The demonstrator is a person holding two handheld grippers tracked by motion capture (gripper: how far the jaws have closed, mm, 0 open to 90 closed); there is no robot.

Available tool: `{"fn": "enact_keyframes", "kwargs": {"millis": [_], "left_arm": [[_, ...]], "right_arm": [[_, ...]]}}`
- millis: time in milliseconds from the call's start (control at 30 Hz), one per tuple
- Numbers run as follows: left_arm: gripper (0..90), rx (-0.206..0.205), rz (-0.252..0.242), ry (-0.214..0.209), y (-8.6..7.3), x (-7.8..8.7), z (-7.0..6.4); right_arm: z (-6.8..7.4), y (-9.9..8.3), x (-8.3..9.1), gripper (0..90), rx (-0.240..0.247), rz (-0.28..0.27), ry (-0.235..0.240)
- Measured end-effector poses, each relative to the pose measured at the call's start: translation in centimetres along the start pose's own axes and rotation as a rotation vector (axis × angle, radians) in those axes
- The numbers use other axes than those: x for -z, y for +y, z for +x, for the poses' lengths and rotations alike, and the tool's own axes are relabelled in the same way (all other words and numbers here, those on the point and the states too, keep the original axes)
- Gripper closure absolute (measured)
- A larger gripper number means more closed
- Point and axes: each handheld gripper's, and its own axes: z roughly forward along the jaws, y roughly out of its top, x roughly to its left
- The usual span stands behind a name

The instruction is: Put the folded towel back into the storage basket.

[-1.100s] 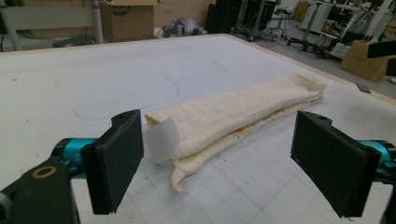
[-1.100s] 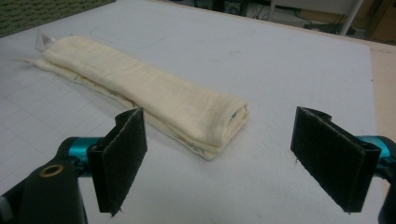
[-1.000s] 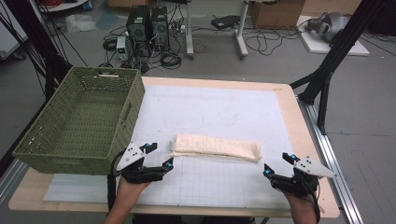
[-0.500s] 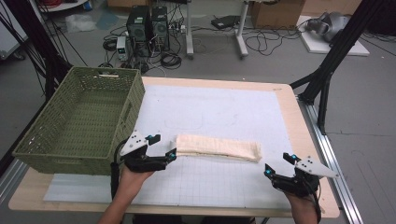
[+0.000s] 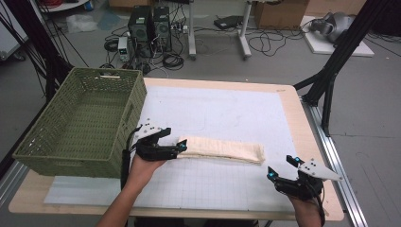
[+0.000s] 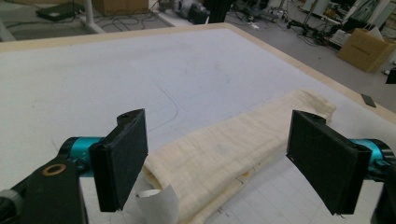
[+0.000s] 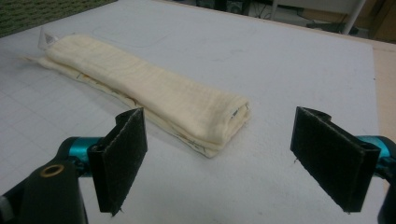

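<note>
The worktop (image 5: 293, 123) carried a white gridded mat (image 5: 217, 118) across most of its surface. A green woven basket (image 5: 80, 123) stood on the left edge of the worktop, upright and open at the top, its right wall near the left gripper. A folded cream cloth (image 5: 222, 150) lay flat on the mat in the front half of the worktop, its long axis running left to right, well apart from the back edge. In the right gripper view the cloth (image 7: 149, 95) showed several stacked layers, with the folded end facing the camera. The left gripper (image 5: 176, 148) was positioned at the left end of the cloth, between the cloth and the basket, with its jaws spread wide; in the left gripper view the cloth (image 6: 233, 149) lay between and beyond the two pads, and neither pad touched it. The right gripper (image 5: 283, 171) was held near the front right corner of the worktop, just beyond the right end of the cloth and apart from it, jaws also wide and holding nothing. A small white tag (image 6: 156, 203) curled up from the near end of the cloth in the left gripper view.
</note>
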Motion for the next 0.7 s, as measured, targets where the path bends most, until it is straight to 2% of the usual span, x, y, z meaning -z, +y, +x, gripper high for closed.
{"fn": "enact_keyframes", "kwargs": {"millis": [200, 367, 600, 700], "left_arm": [[22.2, 0.004, 0.073, 0.051, -0.5, -1.3, 0.5], [26.5, -0.002, 0.132, 0.067, -0.9, -2.2, 0.7], [33.2, -0.013, 0.223, 0.119, -1.5, -3.3, 1.1], [37.3, -0.016, 0.233, 0.138, -1.7, -3.5, 1.2]], "right_arm": [[-0.1, 0.0, 0.0, 17.3, -0.004, 0.0, 0.002], [0.0, 0.0, 0.0, 17.3, 0.001, -0.002, 0.003], [-0.1, 0.0, 0.1, 17.3, 0.001, 0.001, 0.003], [-0.1, -0.1, 0.1, 17.3, 0.004, 0.001, 0.003]]}}
